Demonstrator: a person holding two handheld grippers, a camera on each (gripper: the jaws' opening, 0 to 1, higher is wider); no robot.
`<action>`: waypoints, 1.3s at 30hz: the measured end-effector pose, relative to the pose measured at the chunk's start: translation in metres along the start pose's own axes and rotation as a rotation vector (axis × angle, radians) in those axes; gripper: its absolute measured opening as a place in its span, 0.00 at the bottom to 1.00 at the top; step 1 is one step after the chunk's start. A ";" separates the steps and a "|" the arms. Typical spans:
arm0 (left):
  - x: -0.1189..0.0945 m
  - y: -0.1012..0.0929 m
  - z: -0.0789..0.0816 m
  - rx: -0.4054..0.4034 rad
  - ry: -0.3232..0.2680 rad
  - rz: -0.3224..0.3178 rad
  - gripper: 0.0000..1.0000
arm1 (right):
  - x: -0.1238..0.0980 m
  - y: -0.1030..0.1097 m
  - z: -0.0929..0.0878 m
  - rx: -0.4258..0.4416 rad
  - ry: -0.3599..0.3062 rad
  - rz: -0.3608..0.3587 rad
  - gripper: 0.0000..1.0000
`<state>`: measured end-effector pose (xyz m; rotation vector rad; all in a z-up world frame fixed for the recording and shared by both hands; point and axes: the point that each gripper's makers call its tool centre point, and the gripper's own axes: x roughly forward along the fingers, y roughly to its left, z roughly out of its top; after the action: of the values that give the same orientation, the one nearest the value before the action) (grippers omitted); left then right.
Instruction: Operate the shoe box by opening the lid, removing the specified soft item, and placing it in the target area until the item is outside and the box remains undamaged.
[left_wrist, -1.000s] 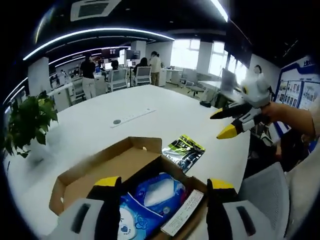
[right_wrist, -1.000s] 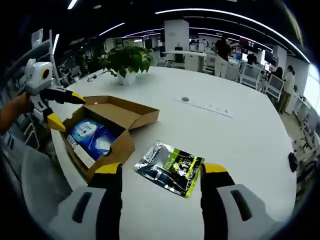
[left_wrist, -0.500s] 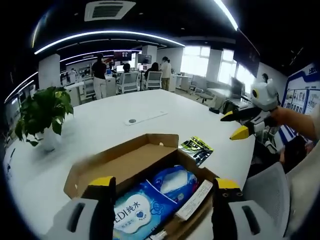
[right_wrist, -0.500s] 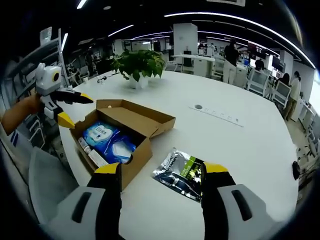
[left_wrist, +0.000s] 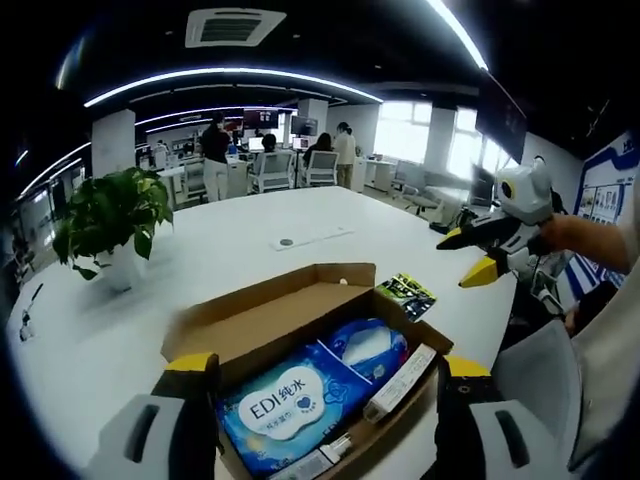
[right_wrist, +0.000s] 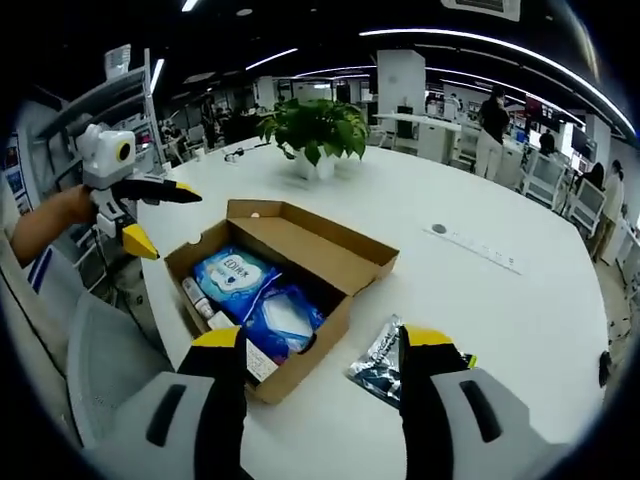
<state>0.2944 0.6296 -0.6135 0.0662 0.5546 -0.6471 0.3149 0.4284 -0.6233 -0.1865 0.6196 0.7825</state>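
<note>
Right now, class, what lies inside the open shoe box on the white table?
Inside the shoe box: two blue wipe packs side by side, and a slim white carton along one wall. Small items sit at one end, unclear. Anything beneath the packs is covered.

One open cardboard shoe box (right_wrist: 300, 262) sat on the white table (right_wrist: 480, 300), holding two blue wipe packs (right_wrist: 232, 279). One foil pouch (right_wrist: 385, 352), one potted plant (right_wrist: 318, 130) and two grippers (right_wrist: 145, 215) were there.

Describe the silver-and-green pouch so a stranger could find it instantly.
On the white table sits an open cardboard box. The pouch lies flat on the table beside it, outside. Unlike the blue wipe packs in the box, it is shiny silver with green print.
</note>
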 end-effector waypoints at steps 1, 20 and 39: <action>-0.002 0.001 0.000 -0.002 -0.004 0.004 0.93 | 0.003 0.004 0.001 -0.006 0.000 0.009 0.57; -0.033 0.012 -0.017 0.000 -0.020 0.056 1.00 | 0.063 0.043 0.002 -0.035 0.031 0.137 0.47; -0.041 0.025 -0.033 -0.011 -0.037 0.067 1.00 | 0.118 0.066 -0.005 -0.063 0.082 0.224 0.33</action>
<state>0.2662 0.6799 -0.6233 0.0622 0.5183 -0.5792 0.3297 0.5439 -0.6923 -0.2098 0.7017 1.0149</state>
